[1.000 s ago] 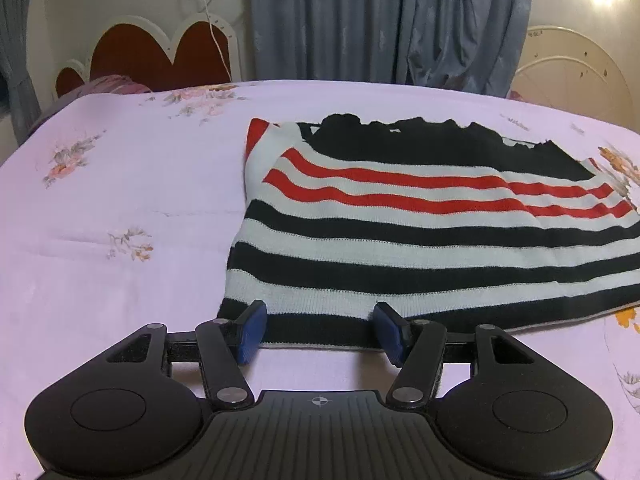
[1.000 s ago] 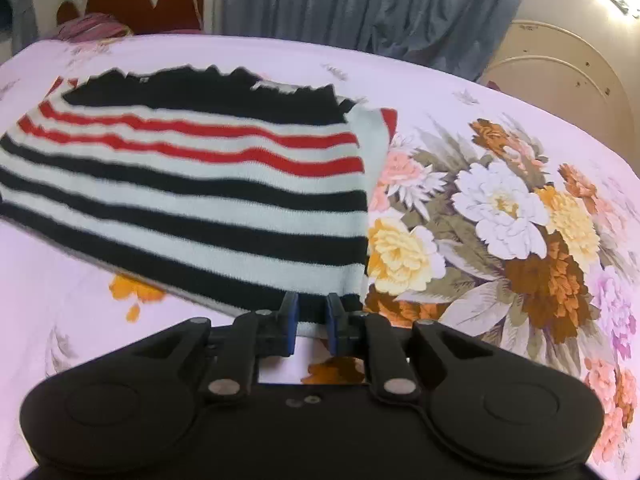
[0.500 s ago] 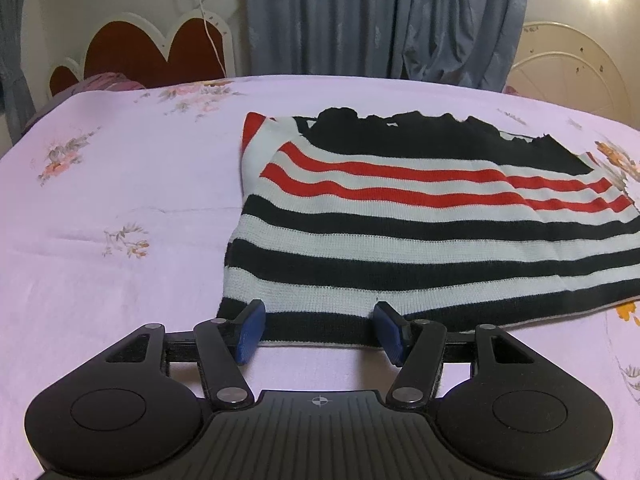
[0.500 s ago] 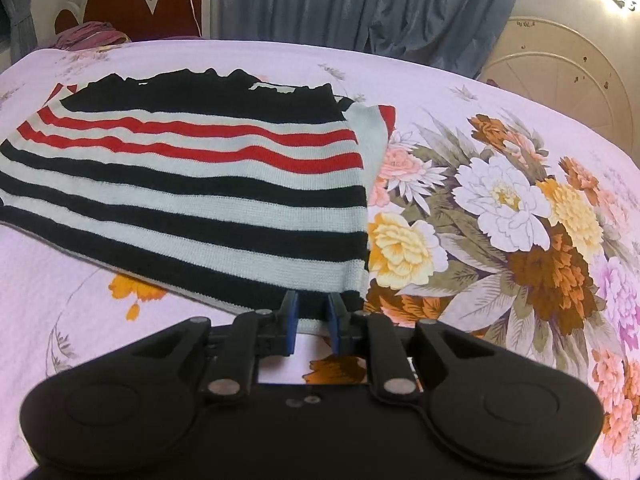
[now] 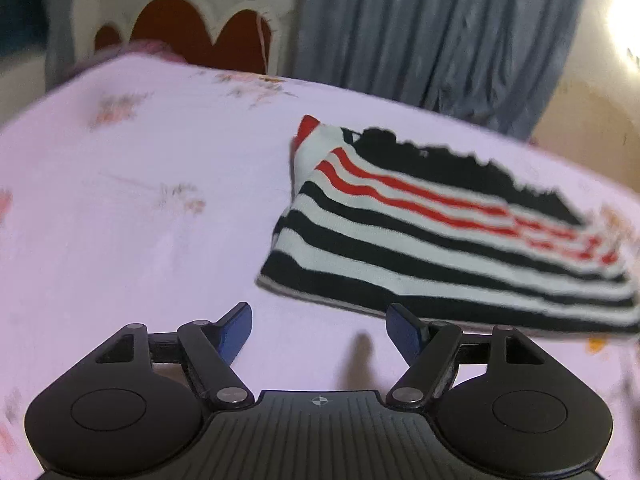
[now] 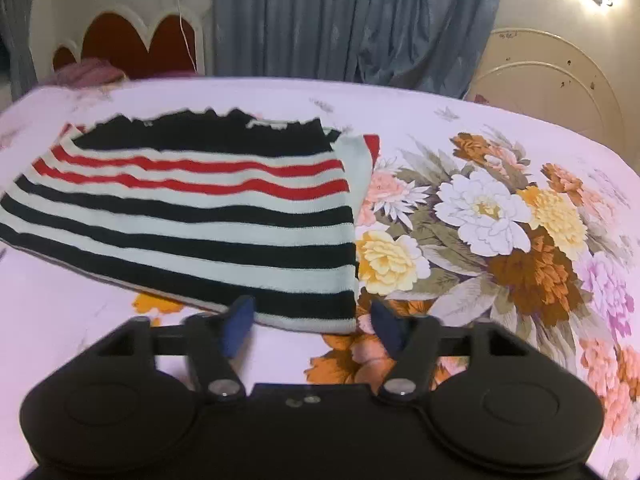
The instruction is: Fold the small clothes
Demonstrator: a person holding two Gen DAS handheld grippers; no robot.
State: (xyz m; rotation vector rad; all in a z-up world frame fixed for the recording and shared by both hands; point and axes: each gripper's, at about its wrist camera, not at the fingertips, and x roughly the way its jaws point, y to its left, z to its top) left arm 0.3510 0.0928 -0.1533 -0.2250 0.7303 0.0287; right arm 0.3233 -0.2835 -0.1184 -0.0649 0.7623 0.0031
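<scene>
A folded striped sweater [image 5: 420,232], black, white and red, lies flat on the pink bed sheet [image 5: 140,200]. In the left wrist view its near left corner sits just beyond my left gripper [image 5: 320,322], whose jaws are opening with only sheet between them. In the right wrist view the sweater [image 6: 192,216] fills the left half. Its near right corner lies between the blue pads of my right gripper [image 6: 310,320], whose jaws are opening and do not press on it.
Large printed flowers [image 6: 500,232] cover the sheet right of the sweater. A red headboard with white trim [image 6: 132,46] and grey-blue curtains [image 6: 340,20] stand behind the bed. A round cream frame [image 6: 552,76] leans at the back right.
The right gripper's jaws have spread apart and let go of the sweater's hem. The left gripper has opened wider, drawn back off the hem and swung left, rolling the view.
</scene>
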